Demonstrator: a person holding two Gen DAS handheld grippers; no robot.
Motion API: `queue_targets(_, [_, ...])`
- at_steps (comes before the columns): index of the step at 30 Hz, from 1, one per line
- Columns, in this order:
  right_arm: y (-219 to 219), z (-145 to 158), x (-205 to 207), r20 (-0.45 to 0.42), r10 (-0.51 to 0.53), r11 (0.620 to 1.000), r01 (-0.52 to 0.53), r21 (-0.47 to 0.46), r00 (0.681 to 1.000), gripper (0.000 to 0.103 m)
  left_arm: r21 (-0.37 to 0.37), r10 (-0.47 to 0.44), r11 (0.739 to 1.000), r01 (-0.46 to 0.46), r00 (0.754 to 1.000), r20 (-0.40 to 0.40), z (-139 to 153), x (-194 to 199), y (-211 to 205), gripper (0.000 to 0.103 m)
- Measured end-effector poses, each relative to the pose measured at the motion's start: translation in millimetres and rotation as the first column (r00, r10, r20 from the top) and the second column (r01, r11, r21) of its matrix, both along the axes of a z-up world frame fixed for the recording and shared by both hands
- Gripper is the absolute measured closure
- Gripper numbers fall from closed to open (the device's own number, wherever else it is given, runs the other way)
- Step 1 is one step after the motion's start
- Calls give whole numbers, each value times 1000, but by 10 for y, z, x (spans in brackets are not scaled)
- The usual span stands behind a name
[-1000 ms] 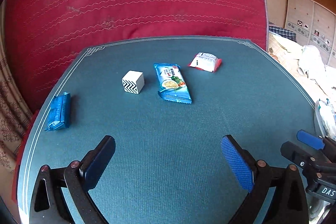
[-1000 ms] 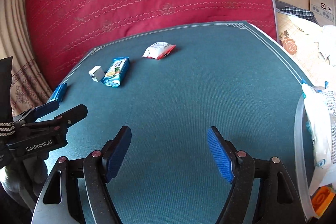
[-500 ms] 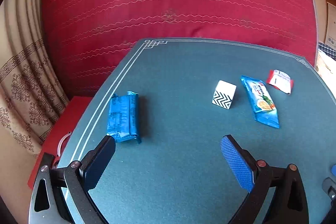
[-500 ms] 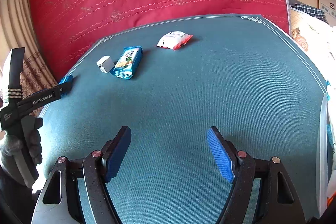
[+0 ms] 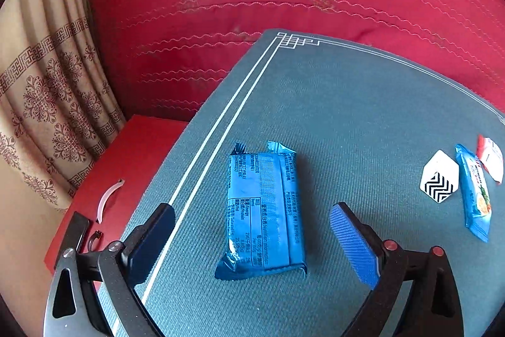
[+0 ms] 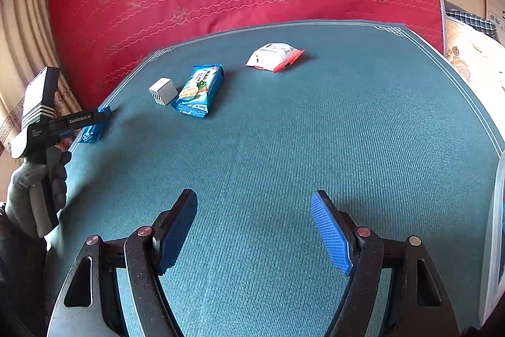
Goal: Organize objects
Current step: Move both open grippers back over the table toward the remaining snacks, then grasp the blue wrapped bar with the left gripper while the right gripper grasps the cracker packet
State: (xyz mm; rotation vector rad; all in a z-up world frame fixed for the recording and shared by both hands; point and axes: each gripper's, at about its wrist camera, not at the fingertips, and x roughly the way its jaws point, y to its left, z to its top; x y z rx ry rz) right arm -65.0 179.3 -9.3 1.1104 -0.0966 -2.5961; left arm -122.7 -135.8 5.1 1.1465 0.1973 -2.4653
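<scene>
Four items lie on the teal mat [image 5: 363, 116]. In the left wrist view, the left gripper [image 5: 252, 236] has its jaws wide though just closing a little; the dark blue wrapper [image 5: 263, 210] lies flat between the fingers, untouched, with the zigzag cube [image 5: 439, 176], light blue snack packet [image 5: 475, 195] and red-white packet [image 5: 490, 158] far right. In the right wrist view, the right gripper [image 6: 254, 229] is half open over bare mat, with all items well ahead and to its left

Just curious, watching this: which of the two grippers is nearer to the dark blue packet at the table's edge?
Left. The left gripper straddles the dark blue packet, jaws just closing, not touching. The right gripper hangs open over bare mat, well away.
</scene>
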Motion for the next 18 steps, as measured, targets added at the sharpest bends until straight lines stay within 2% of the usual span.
queue_targets(1, [-12, 0, -15, 1, 2, 1000, -2, 2, 1000, 27, 19, -2, 1000, 2, 1000, 14, -25, -22, -28, 19])
queue_targets(2, [-26, 0, -29, 1, 4, 1000, -4, 5, 1000, 27, 37, -2, 999, 1, 1000, 24, -51, -45, -64, 24])
queue_targets(6, [-86, -2, -105, 4, 12, 1000, -12, 5, 1000, 27, 45, -13, 999, 13, 1000, 0, -49, -36, -88, 27])
queue_targets(9, [-126, -13, -195, 13, 12, 1000, -12, -3, 1000, 27, 35, -36, 999, 36, 999, -10, -50, -42, -62, 36])
queue_targets(13, [-212, -27, -341, 19, 14, 1000, -14, -3, 1000, 27, 31, -69, 997, 69, 997, -26, -42, -32, -16, 56])
queue_targets(18, [-350, -9, -540, 5, 23, 1000, -23, 2, 1000, 27, 45, -80, 996, 82, 996, -40, -28, -8, -12, 60])
